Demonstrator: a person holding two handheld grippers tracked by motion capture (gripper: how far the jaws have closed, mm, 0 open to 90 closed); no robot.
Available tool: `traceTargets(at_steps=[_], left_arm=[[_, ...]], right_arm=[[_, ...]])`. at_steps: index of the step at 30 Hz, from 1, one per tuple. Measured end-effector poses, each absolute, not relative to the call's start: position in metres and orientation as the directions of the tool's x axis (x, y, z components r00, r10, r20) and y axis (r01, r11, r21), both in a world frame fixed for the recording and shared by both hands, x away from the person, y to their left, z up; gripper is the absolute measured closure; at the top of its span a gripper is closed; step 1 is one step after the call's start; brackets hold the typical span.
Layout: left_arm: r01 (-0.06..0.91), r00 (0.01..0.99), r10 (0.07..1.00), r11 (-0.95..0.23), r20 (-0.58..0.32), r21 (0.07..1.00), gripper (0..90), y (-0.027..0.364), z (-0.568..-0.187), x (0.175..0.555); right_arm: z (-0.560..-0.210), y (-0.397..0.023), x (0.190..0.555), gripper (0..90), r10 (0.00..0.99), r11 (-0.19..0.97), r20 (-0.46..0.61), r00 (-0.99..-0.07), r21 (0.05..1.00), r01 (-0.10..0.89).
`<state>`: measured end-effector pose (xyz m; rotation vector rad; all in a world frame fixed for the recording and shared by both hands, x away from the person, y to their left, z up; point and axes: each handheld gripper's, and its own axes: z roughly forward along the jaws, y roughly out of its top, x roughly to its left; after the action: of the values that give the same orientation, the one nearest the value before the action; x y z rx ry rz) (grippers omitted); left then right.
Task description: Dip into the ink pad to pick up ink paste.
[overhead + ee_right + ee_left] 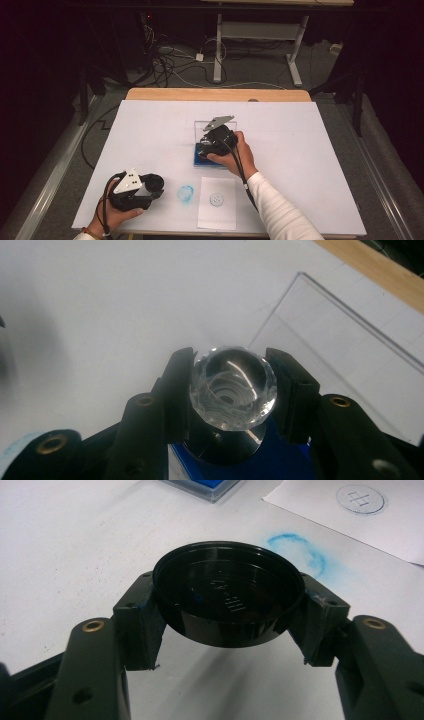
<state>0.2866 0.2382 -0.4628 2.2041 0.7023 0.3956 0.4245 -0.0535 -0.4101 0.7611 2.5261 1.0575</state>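
Right tongs (233, 390) pinch the stamp (233, 389) by its clear faceted knob, base down on the blue ink pad (200, 159) mid-desk. Knob looks hard, glassy and slippery: keep your bite across its widest girth, pads square, or it may squirt out. The stamp is probably light but top-heavy, so lift it straight. Left tongs (227, 615) pinch the black cap (227, 592) by its rim, held over the desk (310, 150) near you. Thin, stiff plastic, light; edge grip suits it. A blue ring smear (300, 552) lies just beyond, paper (350, 525) with a print beside.
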Motion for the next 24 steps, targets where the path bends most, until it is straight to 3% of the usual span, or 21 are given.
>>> traceTargets(at_steps=[24], left_arm=[[0.356,0.804,0.592,-0.560,0.061,0.748,36.5,0.236,-0.464,0.287]], right_arm=[[-0.426,-0.052,0.429,57.5,0.578,0.602,-0.069,-0.813,0.709,0.367]])
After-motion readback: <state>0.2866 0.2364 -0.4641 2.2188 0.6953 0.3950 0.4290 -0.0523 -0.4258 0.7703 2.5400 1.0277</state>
